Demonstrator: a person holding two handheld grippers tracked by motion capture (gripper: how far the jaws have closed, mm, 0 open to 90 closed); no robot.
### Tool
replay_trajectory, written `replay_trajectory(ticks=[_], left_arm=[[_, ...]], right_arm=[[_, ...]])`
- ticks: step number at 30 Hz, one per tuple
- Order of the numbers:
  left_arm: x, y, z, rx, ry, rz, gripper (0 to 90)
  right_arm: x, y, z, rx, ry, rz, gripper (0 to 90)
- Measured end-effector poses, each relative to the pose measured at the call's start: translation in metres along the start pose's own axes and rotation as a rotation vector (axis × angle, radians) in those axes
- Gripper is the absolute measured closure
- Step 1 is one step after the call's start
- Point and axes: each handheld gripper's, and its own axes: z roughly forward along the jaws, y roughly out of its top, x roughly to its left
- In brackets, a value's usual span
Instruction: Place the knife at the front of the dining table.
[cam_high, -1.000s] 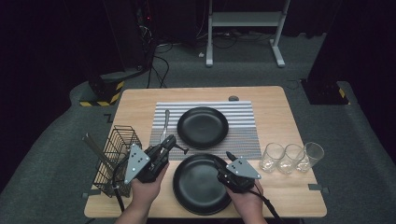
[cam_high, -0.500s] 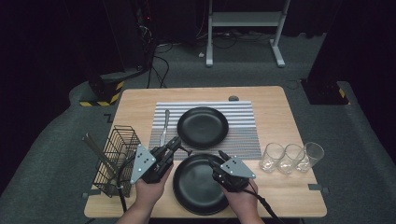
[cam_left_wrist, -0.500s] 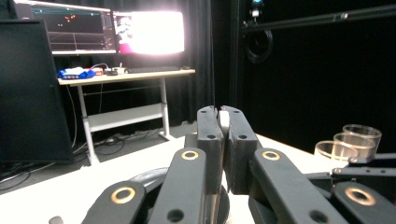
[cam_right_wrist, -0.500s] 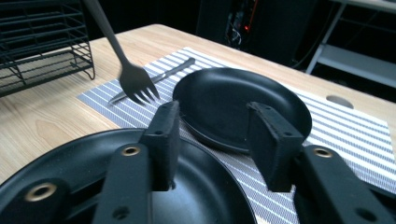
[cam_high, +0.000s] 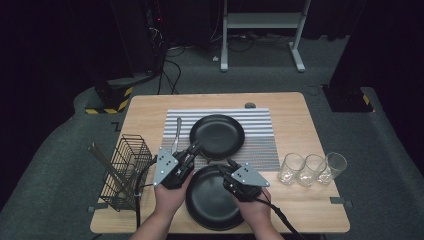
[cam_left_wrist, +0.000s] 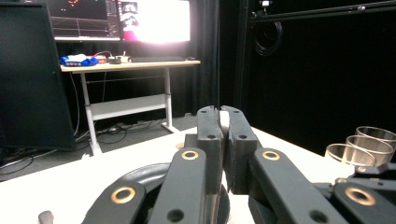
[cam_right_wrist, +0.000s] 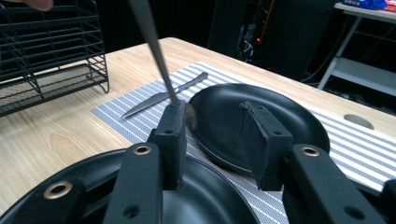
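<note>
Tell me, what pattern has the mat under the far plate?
Grey and white stripes on the mat, clearest in the high view.

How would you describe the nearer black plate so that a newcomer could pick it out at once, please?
Start at the striped mat in the middle of the wooden table. One black plate sits on that mat; the one meant is the other black plate, lying on bare wood at the near edge between the person's two hands. Unlike its twin, it is off the mat.
</note>
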Motion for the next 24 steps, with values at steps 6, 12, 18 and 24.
replay_trajectory(ticks=[6, 12, 18, 24], left_arm=[[-0.004, 0.005, 0.003, -0.007, -0.004, -0.009, 86.2], [-0.008, 0.010, 0.006, -0.012, -0.006, -0.012, 86.2], [-0.014, 0.010, 0.008, -0.007, -0.016, -0.012, 86.2], [-0.017, 0.010, 0.011, -0.006, -0.026, -0.026, 86.3]], right_arm=[[0.004, -0.001, 0.008, -0.007, 0.035, -0.004, 67.0], [0.005, 0.000, 0.014, -0.025, 0.038, -0.006, 70.0], [0.002, 0.004, 0.017, -0.042, 0.045, -0.007, 72.5], [0.003, 0.008, 0.020, -0.047, 0.047, -0.016, 75.0]])
